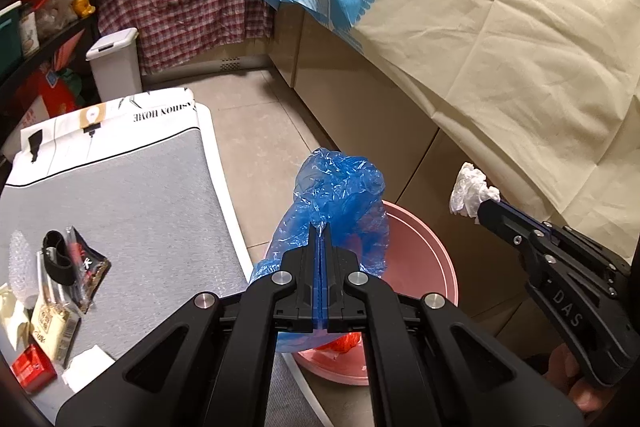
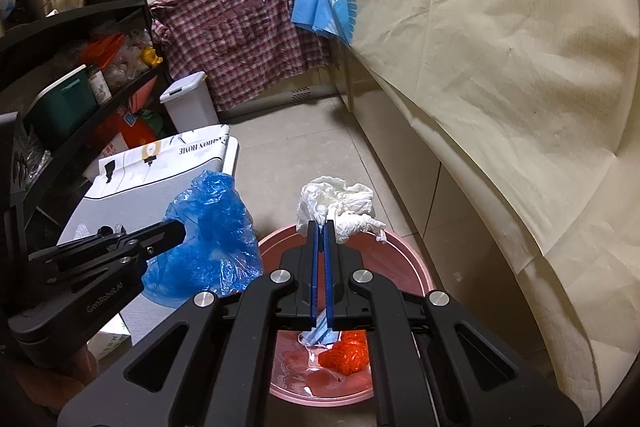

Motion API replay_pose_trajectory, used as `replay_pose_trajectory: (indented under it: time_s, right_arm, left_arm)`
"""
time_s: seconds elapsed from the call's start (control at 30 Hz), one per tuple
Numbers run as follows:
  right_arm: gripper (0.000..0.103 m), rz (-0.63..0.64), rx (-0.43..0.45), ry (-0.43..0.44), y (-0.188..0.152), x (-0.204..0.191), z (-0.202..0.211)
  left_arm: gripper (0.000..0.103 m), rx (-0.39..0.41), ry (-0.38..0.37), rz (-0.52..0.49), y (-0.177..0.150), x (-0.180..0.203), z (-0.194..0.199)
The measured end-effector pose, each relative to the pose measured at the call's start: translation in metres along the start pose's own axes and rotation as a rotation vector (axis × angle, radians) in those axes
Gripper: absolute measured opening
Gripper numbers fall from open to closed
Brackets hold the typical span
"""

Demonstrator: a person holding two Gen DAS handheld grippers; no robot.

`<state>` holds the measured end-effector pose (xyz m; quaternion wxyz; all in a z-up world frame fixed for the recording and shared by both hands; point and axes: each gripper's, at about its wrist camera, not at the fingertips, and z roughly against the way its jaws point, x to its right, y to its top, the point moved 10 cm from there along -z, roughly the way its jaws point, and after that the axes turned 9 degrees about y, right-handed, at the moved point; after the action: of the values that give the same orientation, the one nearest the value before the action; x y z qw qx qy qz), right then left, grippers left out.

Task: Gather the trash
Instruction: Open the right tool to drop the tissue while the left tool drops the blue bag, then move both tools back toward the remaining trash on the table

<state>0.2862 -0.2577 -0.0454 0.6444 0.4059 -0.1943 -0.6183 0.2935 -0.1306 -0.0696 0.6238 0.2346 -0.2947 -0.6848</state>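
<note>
Two hand-held grippers hang over a round pink plastic bin (image 2: 404, 259) on the tiled kitchen floor, each carrying a piece of trash. The left gripper (image 1: 321, 227), jaws clamped tight, pinches a crumpled blue translucent plastic bag (image 1: 340, 195) above the bin's rim at about 10 o'clock; the right gripper (image 2: 321, 225), pressed shut, holds a wad of white crumpled tissue paper (image 2: 340, 203) near the rim at 12 o'clock. Inside the bin already lie a scrunched orange plastic wrapper (image 2: 346, 353) and a pale blue face mask (image 2: 320, 337). More litter waits on the grey-topped table (image 1: 132, 195) at 9 o'clock. The risk from here is a miss — the light, billowy bag, partly outside the rim, could drift or cling to the pads on release and land on the floor, and the tissue sits close to the far edge.
</note>
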Motion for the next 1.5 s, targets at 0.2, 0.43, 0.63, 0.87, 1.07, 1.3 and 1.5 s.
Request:
replay_pose_trajectory:
  time_s: [0.2, 0.43, 0.63, 0.87, 1.07, 1.3, 1.5]
  right_arm:
    - [0.003, -0.004, -0.014, -0.016, -0.003, 0.006, -0.005]
    - [0.009, -0.026, -0.034, -0.033, -0.004, 0.013, -0.012]
    - [0.043, -0.038, -0.036, -0.051, -0.005, 0.019, -0.014]
    - [0.044, -0.046, -0.021, -0.057, -0.004, 0.024, -0.009]
    - [0.044, -0.012, 0.007, -0.047, 0.0, 0.015, -0.004]
    - [0.044, 0.046, 0.059, -0.019, 0.006, -0.009, 0.01]
    - [0.044, 0.086, 0.108, 0.029, 0.01, -0.038, 0.024]
  left_arm:
    - [0.0, -0.015, -0.003, -0.012, -0.001, 0.005, -0.011]
    - [0.002, -0.047, -0.029, -0.015, -0.002, 0.012, -0.022]
    - [0.028, -0.052, -0.039, -0.004, 0.0, 0.011, -0.025]
    - [0.028, -0.041, -0.045, 0.007, -0.001, 0.005, -0.015]
    - [0.028, -0.009, -0.04, 0.017, -0.001, -0.01, 0.011]
    - [0.028, 0.049, 0.0, 0.024, 0.003, -0.049, 0.055]
    - [0.028, 0.089, 0.063, 0.026, 0.0, -0.101, 0.091]
